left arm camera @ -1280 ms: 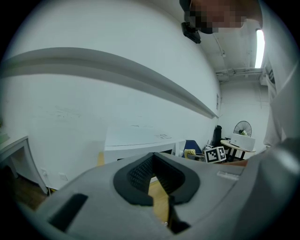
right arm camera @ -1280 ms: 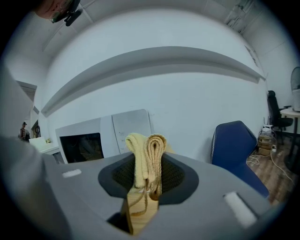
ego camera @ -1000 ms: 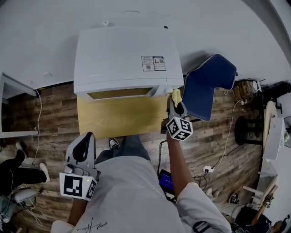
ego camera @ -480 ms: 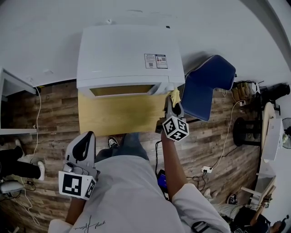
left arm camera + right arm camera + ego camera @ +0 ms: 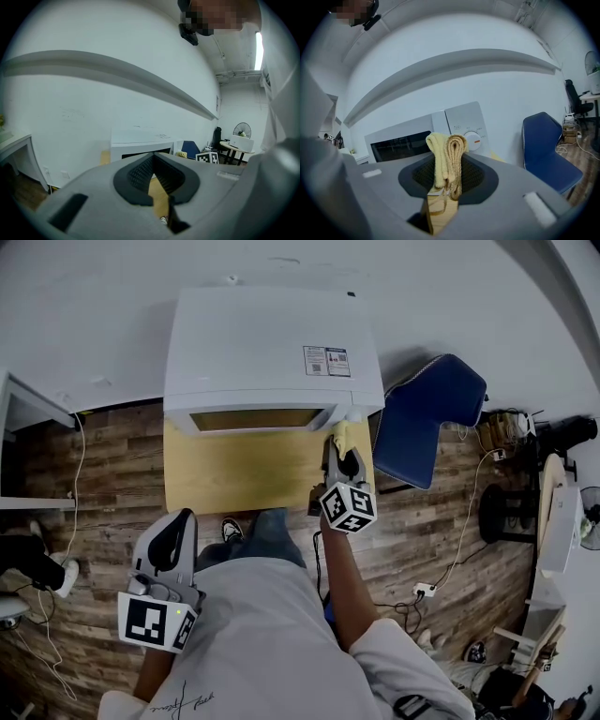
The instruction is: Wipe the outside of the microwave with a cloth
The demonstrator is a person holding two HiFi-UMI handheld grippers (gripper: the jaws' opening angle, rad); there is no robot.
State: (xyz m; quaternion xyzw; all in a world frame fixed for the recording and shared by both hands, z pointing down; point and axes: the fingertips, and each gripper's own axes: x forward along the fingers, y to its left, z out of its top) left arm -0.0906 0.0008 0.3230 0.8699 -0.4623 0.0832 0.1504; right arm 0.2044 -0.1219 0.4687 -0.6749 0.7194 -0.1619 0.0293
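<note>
A white microwave (image 5: 272, 352) stands at the back of a wooden table (image 5: 234, 474), its dark door window facing me. My right gripper (image 5: 342, 448) is shut on a folded yellow cloth (image 5: 340, 433), which sits just in front of the microwave's right front corner. In the right gripper view the cloth (image 5: 447, 157) sticks up between the jaws in front of the control panel and its dial (image 5: 474, 139). I cannot tell whether the cloth touches it. My left gripper (image 5: 170, 547) hangs low by my body, off the table, jaws together and empty. Its view shows the microwave (image 5: 140, 143) far off.
A blue chair (image 5: 427, 418) stands right of the table, close to the microwave's side, and shows as the blue chair (image 5: 546, 150) in the right gripper view. Cables and a power strip (image 5: 427, 589) lie on the wood floor. A white desk edge (image 5: 19, 423) is at the left.
My right gripper, with the cloth, has shifted left along the microwave's front, from its right corner toward the control panel. The left gripper has stayed put.
</note>
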